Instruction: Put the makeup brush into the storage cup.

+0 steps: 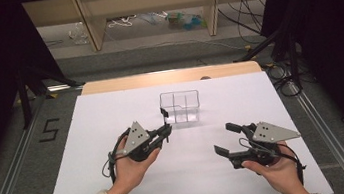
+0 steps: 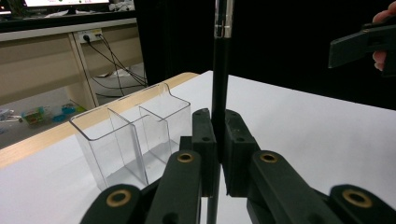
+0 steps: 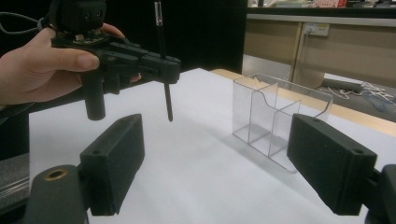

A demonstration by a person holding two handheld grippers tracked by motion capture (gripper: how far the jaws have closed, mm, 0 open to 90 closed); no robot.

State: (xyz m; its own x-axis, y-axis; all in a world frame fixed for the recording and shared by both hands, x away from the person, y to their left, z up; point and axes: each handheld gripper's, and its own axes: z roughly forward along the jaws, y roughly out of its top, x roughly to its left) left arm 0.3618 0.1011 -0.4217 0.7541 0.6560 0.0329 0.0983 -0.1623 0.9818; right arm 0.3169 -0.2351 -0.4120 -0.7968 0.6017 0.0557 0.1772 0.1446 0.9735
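Observation:
A thin black pen (image 2: 219, 79) stands upright with my left gripper (image 2: 217, 128) shut on its middle. In the high view that gripper (image 1: 166, 129) hovers just left of and in front of a clear plastic box (image 1: 180, 107) with several compartments, and the pen (image 1: 163, 113) rises next to the box's near-left corner. The right gripper view shows the pen (image 3: 164, 70) hanging with its tip above the white sheet, clear of the box (image 3: 275, 116). My right gripper (image 1: 226, 139) is open and holds nothing, low at the right, with its pads (image 3: 116, 158) wide apart.
A white sheet (image 1: 114, 135) covers the table, with a wooden edge (image 1: 167, 77) at the far side. Beyond lie a floor with cables and wooden shelf legs (image 1: 92, 26). Black stands and metal rails flank the table.

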